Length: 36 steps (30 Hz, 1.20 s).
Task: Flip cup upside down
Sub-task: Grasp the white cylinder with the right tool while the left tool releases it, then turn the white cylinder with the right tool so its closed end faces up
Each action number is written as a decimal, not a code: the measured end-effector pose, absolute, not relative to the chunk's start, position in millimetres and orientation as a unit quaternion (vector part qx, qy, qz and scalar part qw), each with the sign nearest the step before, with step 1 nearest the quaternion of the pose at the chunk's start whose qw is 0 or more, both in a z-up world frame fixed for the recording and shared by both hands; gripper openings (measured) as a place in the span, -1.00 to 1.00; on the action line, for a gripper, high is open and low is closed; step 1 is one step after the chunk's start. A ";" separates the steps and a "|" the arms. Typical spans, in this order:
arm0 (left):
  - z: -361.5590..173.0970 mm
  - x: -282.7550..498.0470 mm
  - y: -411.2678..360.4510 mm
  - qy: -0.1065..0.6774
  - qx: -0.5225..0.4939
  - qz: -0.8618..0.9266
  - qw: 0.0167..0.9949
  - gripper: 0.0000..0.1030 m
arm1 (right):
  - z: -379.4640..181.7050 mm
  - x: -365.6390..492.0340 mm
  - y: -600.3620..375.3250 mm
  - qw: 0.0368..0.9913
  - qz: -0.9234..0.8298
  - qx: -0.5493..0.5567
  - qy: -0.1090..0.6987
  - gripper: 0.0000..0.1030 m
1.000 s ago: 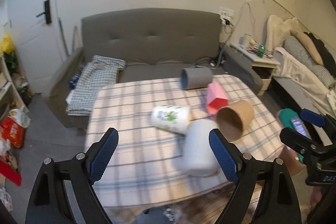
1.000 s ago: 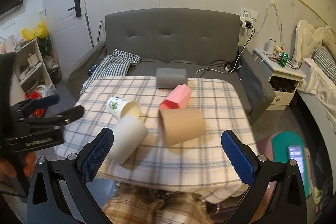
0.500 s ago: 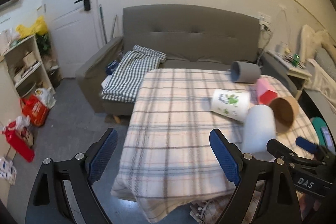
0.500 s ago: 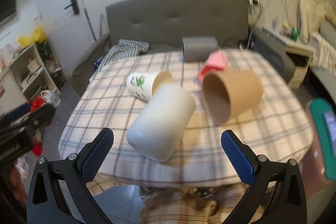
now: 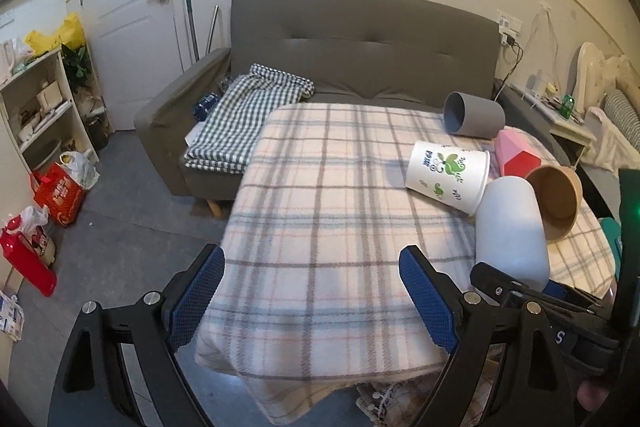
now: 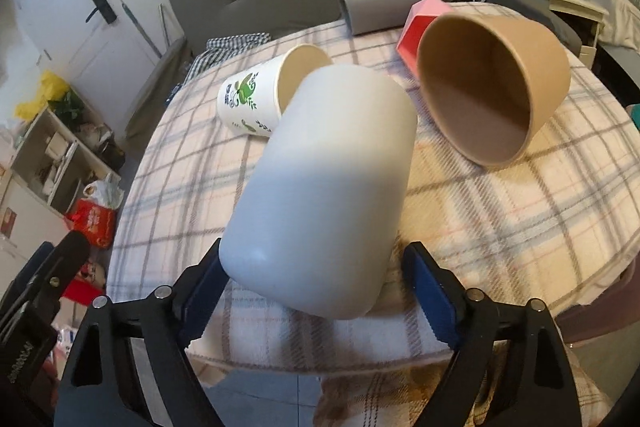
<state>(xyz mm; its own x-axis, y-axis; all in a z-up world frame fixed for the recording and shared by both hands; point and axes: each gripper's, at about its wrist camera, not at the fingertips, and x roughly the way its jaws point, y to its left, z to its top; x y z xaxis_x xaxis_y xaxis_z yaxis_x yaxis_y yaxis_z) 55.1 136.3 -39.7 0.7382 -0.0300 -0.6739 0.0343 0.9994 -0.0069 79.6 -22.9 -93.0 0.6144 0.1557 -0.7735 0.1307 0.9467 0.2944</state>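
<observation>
Dim, cool indoor light, evenly spread. Strong fisheye bending with black vignette in all 4 corners. Soft shadow across the white cup [image 6: 320, 187], slight motion blur on the plaid cloth [image 6: 500, 211] nearby. Left-wrist view sharper.

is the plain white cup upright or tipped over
Tipped over: the white cup lies on its side on the plaid tablecloth, closed base toward the right claw.

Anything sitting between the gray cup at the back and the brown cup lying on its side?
Yes: the pink faceted cup lies between the gray cup and the brown cup, clearest in the right wrist view.
</observation>
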 end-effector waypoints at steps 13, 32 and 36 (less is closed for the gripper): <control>-29.1 39.3 131.4 0.357 -0.005 -0.019 0.934 0.79 | -59.1 50.6 -30.2 0.903 0.028 0.081 0.421 0.45; -41.0 46.9 122.1 0.372 -0.017 -0.025 0.928 0.79 | -31.6 55.2 -43.7 0.913 0.078 0.025 0.400 0.38; -46.8 50.4 120.6 0.376 -0.017 -0.025 0.926 0.79 | -31.7 60.0 -45.8 0.915 0.082 0.028 0.395 0.38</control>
